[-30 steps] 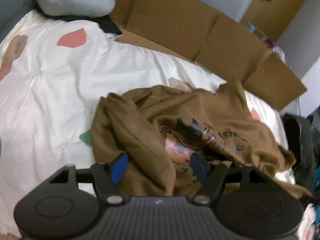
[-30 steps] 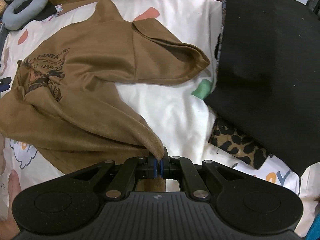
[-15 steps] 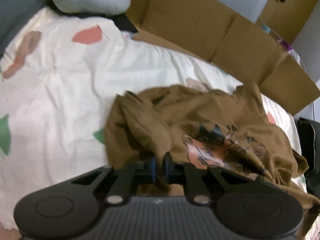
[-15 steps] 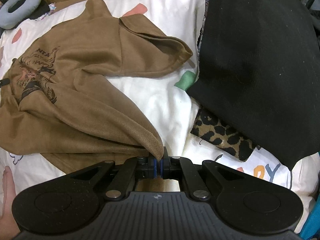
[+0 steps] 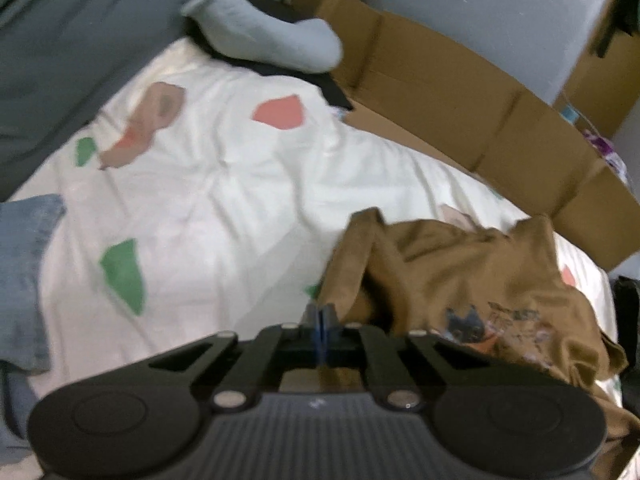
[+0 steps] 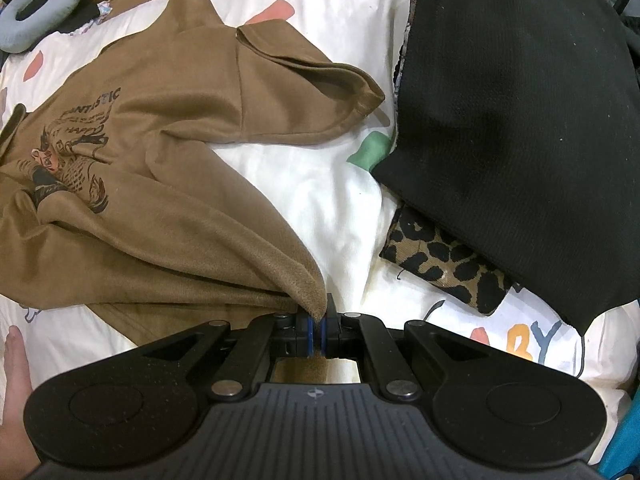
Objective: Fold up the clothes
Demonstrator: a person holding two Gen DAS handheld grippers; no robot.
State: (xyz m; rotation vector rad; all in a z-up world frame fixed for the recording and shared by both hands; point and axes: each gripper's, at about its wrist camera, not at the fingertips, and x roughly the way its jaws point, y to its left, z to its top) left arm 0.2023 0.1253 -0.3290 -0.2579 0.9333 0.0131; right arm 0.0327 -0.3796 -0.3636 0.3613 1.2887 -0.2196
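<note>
Right wrist view: a white patterned bedsheet (image 6: 344, 184) fills the frame, with a black garment (image 6: 512, 120) at 2 o'clock lying over a leopard-print cloth (image 6: 444, 268). A brown printed t-shirt (image 6: 168, 152) sprawls from 12 to 9 o'clock, its near corner clamped between the pads of the right gripper (image 6: 316, 330). Left wrist view, blurred: a flattened cardboard box (image 5: 480, 120) at 1 o'clock holds nothing visible. The left gripper (image 5: 320, 326) pinches the t-shirt's edge at centre.
</note>
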